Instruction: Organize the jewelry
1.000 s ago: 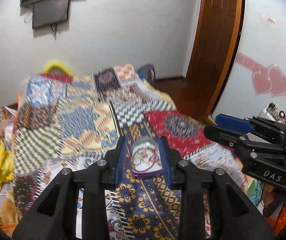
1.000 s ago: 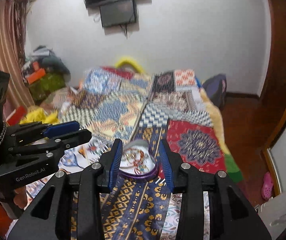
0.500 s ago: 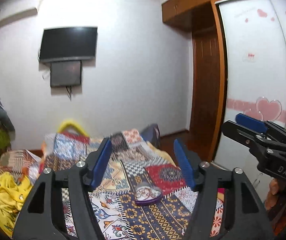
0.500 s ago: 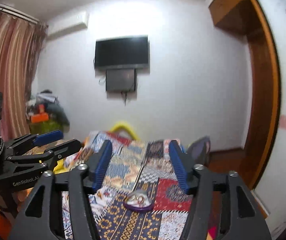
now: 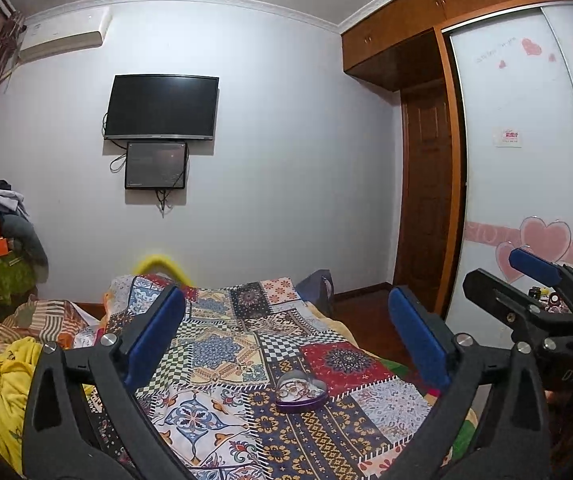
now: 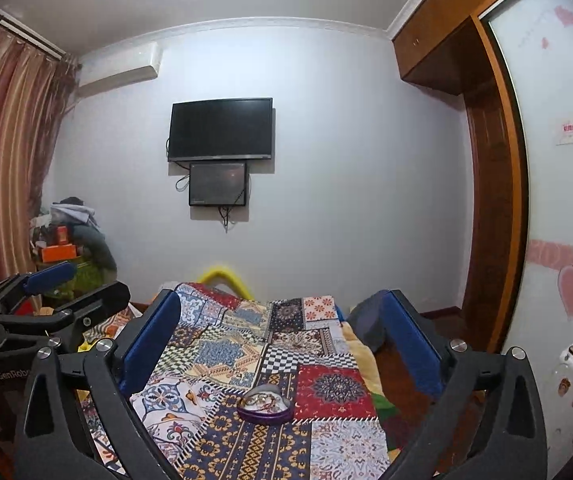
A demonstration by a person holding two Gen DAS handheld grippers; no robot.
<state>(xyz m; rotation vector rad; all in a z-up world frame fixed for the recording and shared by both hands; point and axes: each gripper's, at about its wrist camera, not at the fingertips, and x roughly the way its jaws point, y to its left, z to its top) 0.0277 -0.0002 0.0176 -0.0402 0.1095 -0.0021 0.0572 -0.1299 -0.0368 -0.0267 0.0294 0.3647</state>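
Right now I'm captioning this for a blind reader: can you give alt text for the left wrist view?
A heart-shaped purple box of jewelry sits on a patchwork quilt, framed between the open blue-padded fingers of the left gripper. The right gripper, also open, juts in at right; a TV hangs on the far wall.

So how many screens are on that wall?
2: a big TV high on the wall, and a smaller dark screen mounted directly under it. Both appear off.
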